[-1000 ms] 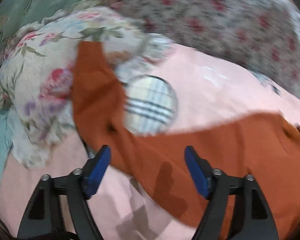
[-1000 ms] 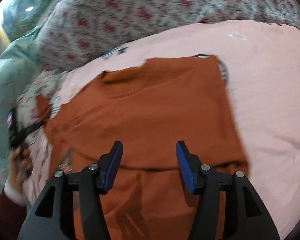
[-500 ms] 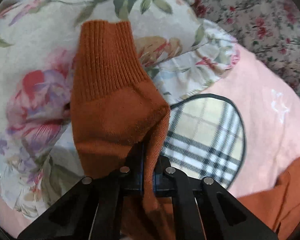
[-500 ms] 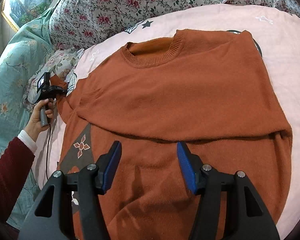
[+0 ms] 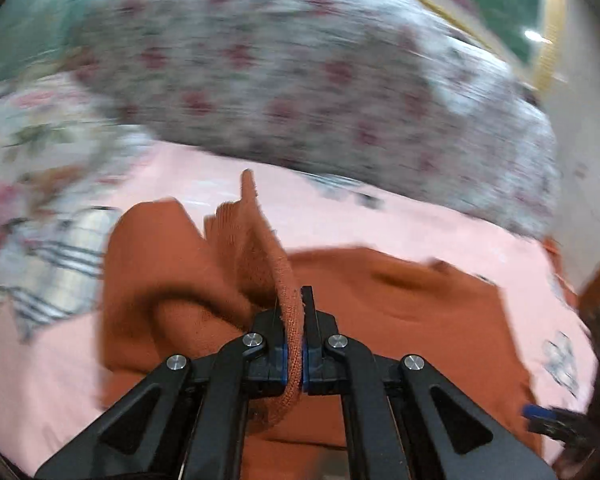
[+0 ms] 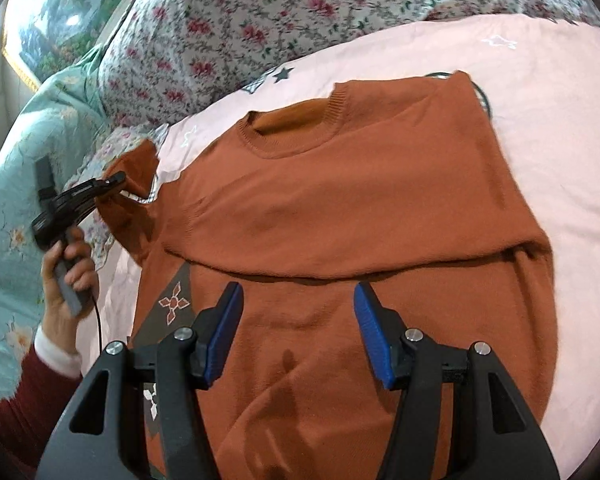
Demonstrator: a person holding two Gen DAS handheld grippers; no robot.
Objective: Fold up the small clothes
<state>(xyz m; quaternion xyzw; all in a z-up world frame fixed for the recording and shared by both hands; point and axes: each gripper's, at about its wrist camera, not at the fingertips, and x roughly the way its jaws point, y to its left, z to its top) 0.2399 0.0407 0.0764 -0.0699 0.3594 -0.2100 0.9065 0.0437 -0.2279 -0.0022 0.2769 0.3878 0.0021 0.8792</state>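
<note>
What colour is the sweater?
The sweater is rust orange, clearest in the right wrist view.

The sweater (image 6: 340, 208) is lying flat on the bed sheet (image 6: 560, 92), neckline toward the pillow (image 6: 300, 12) lying behind it. The sweater's left sleeve (image 6: 134, 196) is extending off to the left, its cuff sitting between the left gripper (image 5: 294, 354) fingers. The right gripper (image 6: 298, 332) is hovering over the sweater's near half.

Bare pink bed sheet (image 6: 560, 128) lies open right of the sweater (image 6: 340, 200); the floral quilt (image 6: 284, 12) walls off the far side
</note>
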